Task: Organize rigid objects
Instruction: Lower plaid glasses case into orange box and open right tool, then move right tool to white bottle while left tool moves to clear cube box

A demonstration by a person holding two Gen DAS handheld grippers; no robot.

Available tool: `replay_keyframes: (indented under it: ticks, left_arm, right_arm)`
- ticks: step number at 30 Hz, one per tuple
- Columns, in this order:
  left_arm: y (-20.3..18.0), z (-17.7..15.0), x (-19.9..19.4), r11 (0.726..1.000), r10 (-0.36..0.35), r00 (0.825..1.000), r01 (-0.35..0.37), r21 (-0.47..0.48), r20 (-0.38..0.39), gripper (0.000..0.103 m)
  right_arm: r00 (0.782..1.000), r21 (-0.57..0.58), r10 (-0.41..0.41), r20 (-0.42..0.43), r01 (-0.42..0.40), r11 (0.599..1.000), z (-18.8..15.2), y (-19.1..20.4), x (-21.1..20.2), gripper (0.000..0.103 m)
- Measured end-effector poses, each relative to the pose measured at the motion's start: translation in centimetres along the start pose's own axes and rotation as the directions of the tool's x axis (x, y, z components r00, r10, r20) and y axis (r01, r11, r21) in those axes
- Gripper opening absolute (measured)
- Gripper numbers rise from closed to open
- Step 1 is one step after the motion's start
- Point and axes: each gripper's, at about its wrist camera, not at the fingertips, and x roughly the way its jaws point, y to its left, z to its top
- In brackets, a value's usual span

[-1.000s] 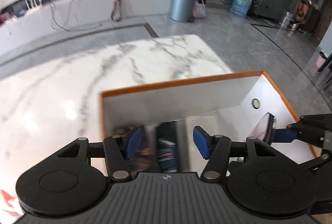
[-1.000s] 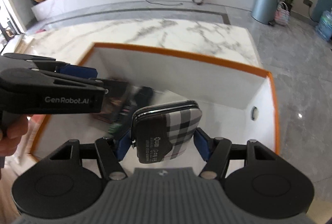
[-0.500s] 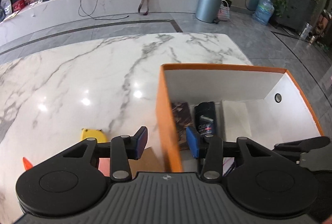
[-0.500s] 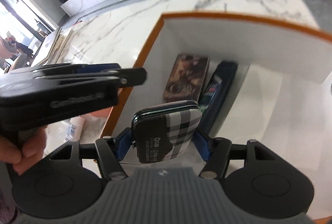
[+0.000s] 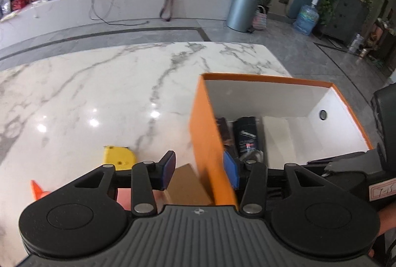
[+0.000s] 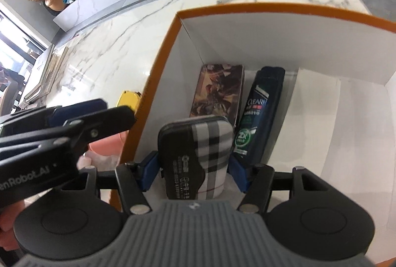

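An orange box [image 6: 160, 49] with a white inside stands on the marble table. In it lie a patterned brown tin [image 6: 217, 91] and a dark shampoo bottle [image 6: 259, 113], side by side along the left wall. My right gripper [image 6: 193, 174] is shut on a plaid black-and-white case [image 6: 195, 158], which hangs low over the box's near left part, just before the tin and bottle. My left gripper [image 5: 199, 171] straddles the box's left wall [image 5: 210, 143]. Its jaws are opening and the pads stand apart from the wall.
Outside the box on the left lie a yellow tape measure [image 5: 118, 155], a brown cardboard piece [image 5: 185, 185], a pink object [image 6: 106, 145] and an orange tip [image 5: 36, 189]. White floor shows in the box's right half [image 6: 334, 118]. A hand holds the left gripper.
The left gripper has slid left, from over the box's inside to astride its left wall, with its jaws narrower. The right gripper has sunk into the box with the case.
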Motion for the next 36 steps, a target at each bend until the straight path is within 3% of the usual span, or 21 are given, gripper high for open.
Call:
replay_keyframes:
  ticks: [4, 9, 13, 19, 24, 30, 36]
  left_arm:
    - [1.1, -0.3, -0.7, 1.0, 0.024, 1.0, -0.024, -0.007, 0.005, 0.054]
    - [2.8, -1.1, -1.1, 0.998, 0.067, 0.998, -0.067, -0.004, -0.015, 0.054]
    - [4.0, -1.8, -1.9, 0.995, 0.098, 0.995, -0.098, 0.001, -0.028, 0.054]
    - [6.1, -2.7, -3.7, 0.992, 0.126, 0.992, -0.126, -0.016, -0.02, 0.054]
    - [7.9, -3.5, -4.9, 0.989, 0.142, 0.989, -0.143, -0.033, -0.031, 0.054]
    - [10.7, -4.9, -5.0, 0.982, 0.16, 0.985, -0.167, -0.091, -0.07, 0.054]
    - [13.4, -5.6, -4.9, 0.97, 0.162, 0.985, -0.17, -0.173, -0.064, 0.054]
  right_arm:
    - [0.999, -0.017, -0.031, 0.029, 0.031, 0.999, 0.0, 0.3, -0.1, 0.06]
    - [0.997, -0.03, -0.053, 0.062, 0.055, 0.998, -0.1, 0.6, -1.0, 0.047]
    - [0.991, -0.07, -0.064, 0.121, 0.073, 0.995, -0.4, 1.5, -2.5, 0.046]
    - [0.964, -0.161, -0.06, 0.258, 0.104, 0.981, -1.3, 4.5, -5.0, 0.046]
    - [0.947, -0.226, -0.004, 0.32, 0.081, 0.971, -1.6, 7.5, -6.5, 0.046]
    - [0.952, -0.342, 0.086, 0.293, 0.02, 0.939, -2.6, 12.3, -5.9, 0.046]
    - [0.975, -0.358, 0.083, 0.205, -0.004, 0.934, -3.3, 14.6, -2.1, 0.046]
